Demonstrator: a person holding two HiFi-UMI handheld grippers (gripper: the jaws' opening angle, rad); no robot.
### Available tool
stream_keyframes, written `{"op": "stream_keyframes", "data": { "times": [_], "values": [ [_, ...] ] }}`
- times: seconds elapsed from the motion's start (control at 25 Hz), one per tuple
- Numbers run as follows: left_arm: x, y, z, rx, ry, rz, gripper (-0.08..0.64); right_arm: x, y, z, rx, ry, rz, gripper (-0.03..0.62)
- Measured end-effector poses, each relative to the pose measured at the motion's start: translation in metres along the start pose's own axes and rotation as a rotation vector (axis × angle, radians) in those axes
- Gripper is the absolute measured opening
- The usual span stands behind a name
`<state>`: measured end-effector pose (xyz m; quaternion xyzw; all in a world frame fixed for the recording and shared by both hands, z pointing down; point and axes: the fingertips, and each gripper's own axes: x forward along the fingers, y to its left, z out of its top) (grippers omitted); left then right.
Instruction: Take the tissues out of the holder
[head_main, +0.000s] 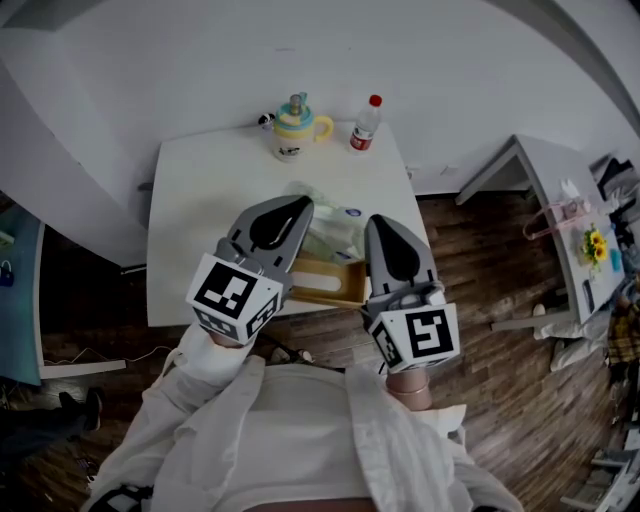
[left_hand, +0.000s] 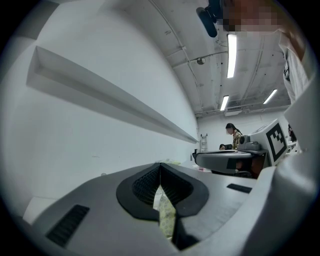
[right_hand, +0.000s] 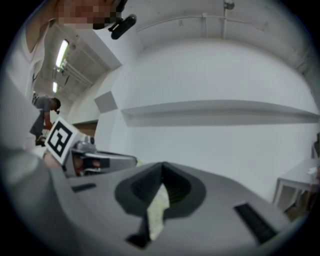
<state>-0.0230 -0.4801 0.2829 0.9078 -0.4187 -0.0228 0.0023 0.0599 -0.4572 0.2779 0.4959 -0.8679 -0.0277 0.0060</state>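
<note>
A pale green pack of tissues hangs between my two grippers, just above the open wooden holder at the white table's front edge. My left gripper is shut on the pack's left side. In the left gripper view a strip of green patterned wrapper is pinched between the closed jaws. My right gripper is shut on the pack's right side, and a pale strip of wrapper shows in its closed jaws too. Both grippers point upward and towards the wall.
A yellow and blue lidded cup and a red-capped bottle stand at the table's far edge by the wall. A second white table with flowers stands to the right on the wood floor. A person stands far off.
</note>
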Motion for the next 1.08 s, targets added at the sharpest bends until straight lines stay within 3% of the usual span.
{"op": "stream_keyframes", "data": {
  "times": [1.08],
  "values": [
    [-0.019, 0.013, -0.017, -0.045, 0.052, 0.032, 0.021, 0.008, 0.027, -0.019, 0.022, 0.073, 0.034, 0.009]
  ]
}}
